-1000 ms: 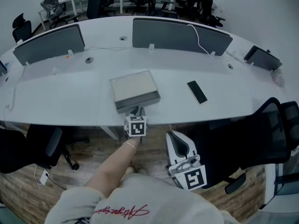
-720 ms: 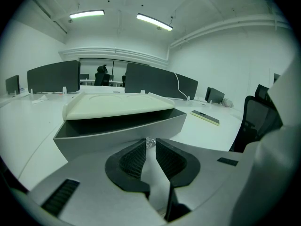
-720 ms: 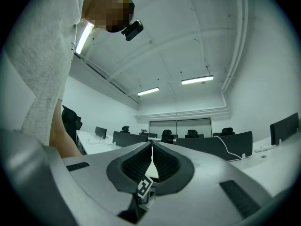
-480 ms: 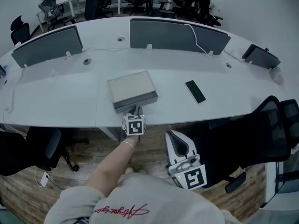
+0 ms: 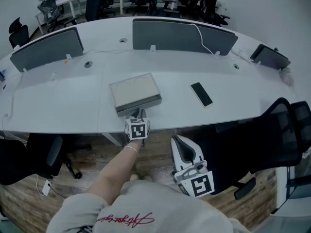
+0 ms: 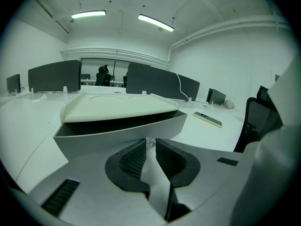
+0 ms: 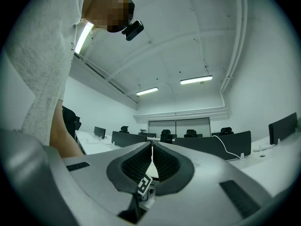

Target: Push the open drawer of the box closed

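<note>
A flat box with a cream top (image 5: 133, 91) lies on the white desk (image 5: 63, 106) near its front edge. Its grey drawer (image 5: 140, 104) faces me and stands out a little; in the left gripper view a dark gap shows above the drawer front (image 6: 117, 134) under the cream lid (image 6: 115, 106). My left gripper (image 5: 137, 114) is shut with nothing in it, and its tips (image 6: 150, 144) sit right at the middle of the drawer front beside a small shiny knob. My right gripper (image 5: 183, 147) hangs low off the desk by my body, shut (image 7: 151, 147) and aimed at the room.
A dark phone (image 5: 201, 94) lies on the desk right of the box, also in the left gripper view as the phone (image 6: 208, 119). Grey divider screens (image 5: 182, 35) line the desk's back. A black office chair (image 5: 286, 135) stands at my right, another chair (image 5: 29, 154) at my left.
The left gripper has stayed at the drawer front and edged slightly toward the box; the drawer looks a shade less out. The right gripper has not moved.
</note>
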The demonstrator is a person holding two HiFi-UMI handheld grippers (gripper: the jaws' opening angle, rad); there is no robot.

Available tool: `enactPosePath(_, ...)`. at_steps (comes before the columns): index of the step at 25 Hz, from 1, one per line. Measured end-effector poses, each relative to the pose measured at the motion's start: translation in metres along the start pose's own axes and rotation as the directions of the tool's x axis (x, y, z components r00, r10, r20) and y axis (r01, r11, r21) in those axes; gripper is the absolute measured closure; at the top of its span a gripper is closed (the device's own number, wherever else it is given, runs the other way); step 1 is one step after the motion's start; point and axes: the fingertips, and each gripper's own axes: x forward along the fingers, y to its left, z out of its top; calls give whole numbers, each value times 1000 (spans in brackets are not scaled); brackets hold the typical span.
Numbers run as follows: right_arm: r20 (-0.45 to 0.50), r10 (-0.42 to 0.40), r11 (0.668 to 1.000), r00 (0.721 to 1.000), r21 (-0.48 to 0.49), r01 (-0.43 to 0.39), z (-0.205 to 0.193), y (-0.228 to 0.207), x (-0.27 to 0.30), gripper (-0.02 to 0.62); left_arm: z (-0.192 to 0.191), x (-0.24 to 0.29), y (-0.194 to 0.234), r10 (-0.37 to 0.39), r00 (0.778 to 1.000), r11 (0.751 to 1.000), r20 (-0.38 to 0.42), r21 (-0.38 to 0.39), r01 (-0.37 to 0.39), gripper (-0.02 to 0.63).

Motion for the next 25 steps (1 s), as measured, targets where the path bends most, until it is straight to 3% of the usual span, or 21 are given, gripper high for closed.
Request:
enactPosePath(9,-2,-16,1000,1000,-2,16,0,-5,-2,575,0,1,2,7,1000,1000,-23,-28,-8,531)
enactPosePath(25,4,-16,1000,1000,-1,16,1,-3,2,575,3,6,5,3,1000,1000,-14,-3,-3,531)
